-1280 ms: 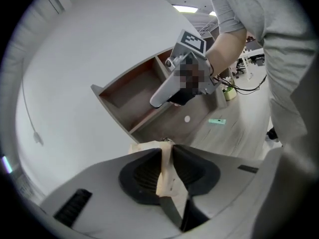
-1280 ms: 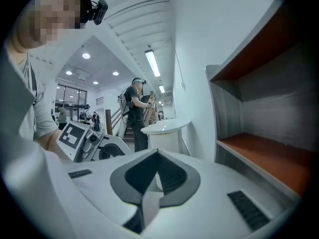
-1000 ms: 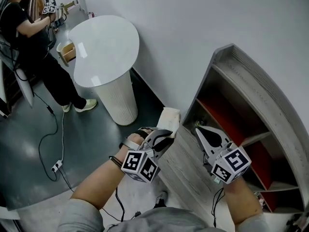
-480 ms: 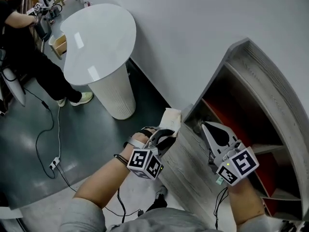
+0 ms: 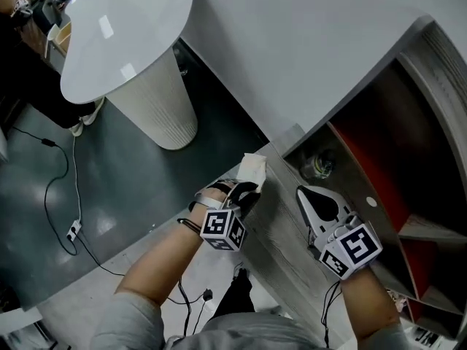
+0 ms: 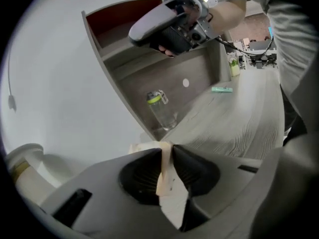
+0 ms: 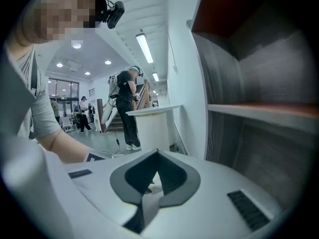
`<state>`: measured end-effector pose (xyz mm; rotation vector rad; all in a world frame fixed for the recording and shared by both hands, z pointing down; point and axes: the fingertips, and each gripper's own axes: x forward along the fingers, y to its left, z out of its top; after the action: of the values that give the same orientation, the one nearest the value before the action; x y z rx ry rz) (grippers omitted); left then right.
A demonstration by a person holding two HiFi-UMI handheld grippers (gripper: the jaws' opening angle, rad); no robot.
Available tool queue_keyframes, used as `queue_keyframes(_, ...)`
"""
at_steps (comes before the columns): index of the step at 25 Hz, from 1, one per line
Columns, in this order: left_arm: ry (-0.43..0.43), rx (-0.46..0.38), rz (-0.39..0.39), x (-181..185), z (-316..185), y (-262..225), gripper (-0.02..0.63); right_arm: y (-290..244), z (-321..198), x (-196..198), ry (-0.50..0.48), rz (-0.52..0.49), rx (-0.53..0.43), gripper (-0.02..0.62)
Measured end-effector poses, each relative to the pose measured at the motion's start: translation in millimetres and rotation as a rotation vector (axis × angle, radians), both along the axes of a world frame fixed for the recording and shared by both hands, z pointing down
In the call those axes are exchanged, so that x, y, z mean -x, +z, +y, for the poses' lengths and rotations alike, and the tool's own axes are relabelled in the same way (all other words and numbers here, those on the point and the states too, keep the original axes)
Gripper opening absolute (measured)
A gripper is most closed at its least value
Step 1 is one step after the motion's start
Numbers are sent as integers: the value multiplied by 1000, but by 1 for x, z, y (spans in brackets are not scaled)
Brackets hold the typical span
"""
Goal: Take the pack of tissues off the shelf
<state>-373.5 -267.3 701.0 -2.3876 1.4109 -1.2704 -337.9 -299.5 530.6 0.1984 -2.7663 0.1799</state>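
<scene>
The pack of tissues [image 5: 253, 170] is a pale, soft packet pinched in my left gripper [image 5: 248, 188], just off the left end of the grey wooden shelf [image 5: 281, 232]. In the left gripper view the dark jaws [image 6: 167, 151] press on the packet [image 6: 165, 180] from both sides. My right gripper [image 5: 301, 192] hovers over the shelf's low board, its tips together and nothing in them. The right gripper view shows its jaws [image 7: 157, 153] meeting at the tip, beside the shelf wall [image 7: 249, 83].
A clear bottle with a green cap [image 5: 319, 165] stands in the lower compartment with the red back. A white pedestal table [image 5: 124, 42] stands by the wall at the left, cables [image 5: 73, 195] cross the dark floor, and people stand in the background [image 7: 127, 108].
Both grippers have come down toward the shelf's low board. The left one still holds the tissue pack, and the right one stays empty.
</scene>
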Motion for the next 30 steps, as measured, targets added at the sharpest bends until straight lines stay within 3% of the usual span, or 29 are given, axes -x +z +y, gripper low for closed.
queue_keyframes(10,13,82,-48,6,-4,78,115,73,-4,-14,42,73,85,18)
queue_keyframes(21,-24,110,70,6,-1,90,118,94,3,-14,51,89,122,18)
queue_keyframes(28,-74,128,104,5,-4,90,123,91,6,-11,45,79,129,18)
queue_keyframes(30,-87,147,133,4,-3,86,150,83,10,-10,35,74,125,18)
